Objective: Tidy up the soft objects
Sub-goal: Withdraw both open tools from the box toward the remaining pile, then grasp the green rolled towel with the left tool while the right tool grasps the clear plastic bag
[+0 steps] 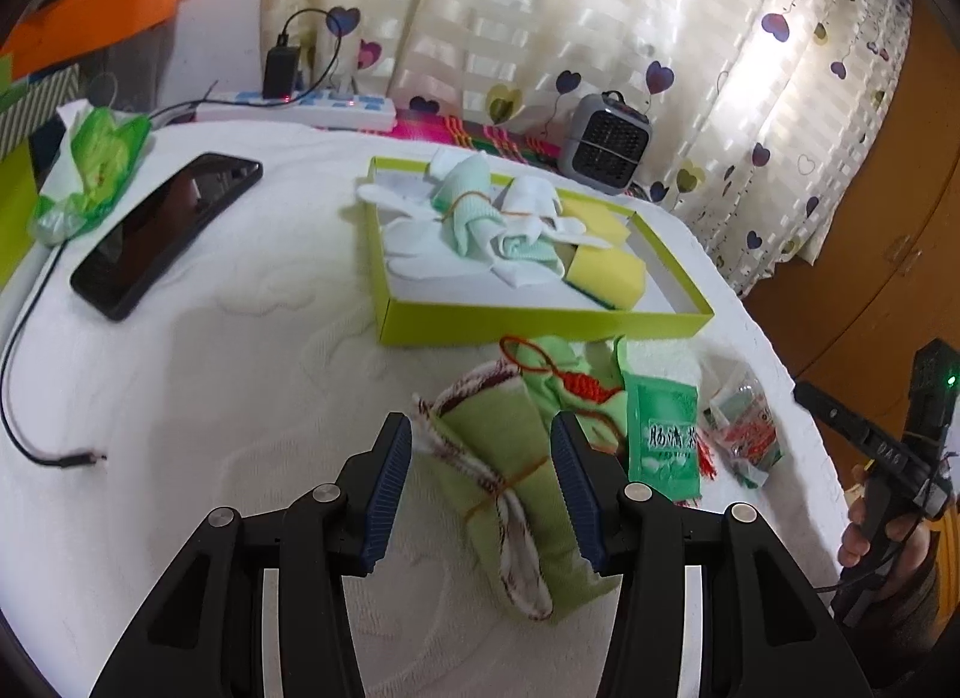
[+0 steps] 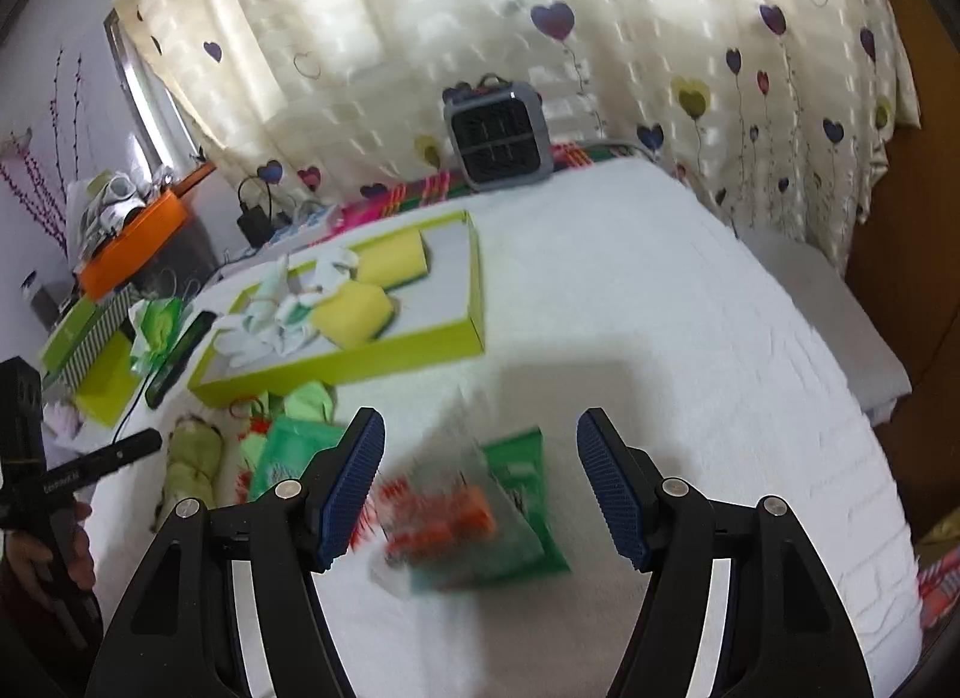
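- Left gripper (image 1: 481,494): jaws spread astride the green roll (image 1: 516,494); pads look just clear of it, nothing pinched.
- Right gripper (image 2: 480,482): spread wide, empty, over the blurred packet (image 2: 462,512).
- Roll lies on the white cover (image 1: 240,368), just in front of the tray (image 1: 540,326).
- Risk: pads could catch the loose fringe or rubber band, so the roll may sag or unwind when lifted.
- Roll's long axis runs along the fingers, tilted slightly; far end points toward the tray.

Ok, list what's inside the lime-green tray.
In the lime-green tray: two yellow sponges, white cloths and a banded mint roll. Whatever lies beneath that pile is covered.
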Tool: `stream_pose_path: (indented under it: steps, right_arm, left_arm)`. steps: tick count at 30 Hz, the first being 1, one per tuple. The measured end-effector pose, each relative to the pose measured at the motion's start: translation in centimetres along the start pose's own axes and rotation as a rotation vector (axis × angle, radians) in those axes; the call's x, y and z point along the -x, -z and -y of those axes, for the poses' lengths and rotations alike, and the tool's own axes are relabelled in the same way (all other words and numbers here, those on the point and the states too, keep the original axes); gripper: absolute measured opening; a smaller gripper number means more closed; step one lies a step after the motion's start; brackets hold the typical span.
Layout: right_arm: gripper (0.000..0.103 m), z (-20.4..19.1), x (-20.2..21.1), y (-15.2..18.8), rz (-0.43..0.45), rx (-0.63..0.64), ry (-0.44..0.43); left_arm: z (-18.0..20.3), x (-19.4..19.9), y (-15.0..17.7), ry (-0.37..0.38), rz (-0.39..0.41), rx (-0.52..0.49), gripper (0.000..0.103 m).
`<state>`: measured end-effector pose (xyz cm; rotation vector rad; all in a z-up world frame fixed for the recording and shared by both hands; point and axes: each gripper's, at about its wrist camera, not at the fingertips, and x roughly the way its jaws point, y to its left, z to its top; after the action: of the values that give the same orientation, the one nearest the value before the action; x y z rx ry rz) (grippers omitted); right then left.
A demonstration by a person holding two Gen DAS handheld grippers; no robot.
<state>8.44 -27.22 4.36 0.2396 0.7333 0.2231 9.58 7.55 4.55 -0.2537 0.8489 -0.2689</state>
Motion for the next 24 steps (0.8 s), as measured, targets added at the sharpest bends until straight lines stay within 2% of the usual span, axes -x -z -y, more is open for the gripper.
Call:
stream_pose_path:
  steps: [12, 17, 19, 24]
  right_arm:
    - [0.068, -1.0, -2.5, 2.0, -0.111, 0.052, -0.021]
    - [0.068, -0.9, -2.8, 2.2, -0.117, 0.045, -0.020]
    - [0.068, -0.9, -2.8, 2.2, -0.119, 0.044, -0.019]
    - [0.068, -0.7, -3.2, 2.4, -0.142, 0.031, -0.008]
  left_arm:
    - [-1.6, 1.2, 1.2, 0.036, -0.013, 0.061, 0.047]
    - [-1.5, 0.9, 1.5, 0.063, -0.032, 0.078, 0.048]
    - [-1.2, 0.4, 1.5, 0.072, -0.050, 0.078, 0.054]
    - [-0.5, -0.2, 1.7, 0.076, -0.071, 0.073, 0.054]
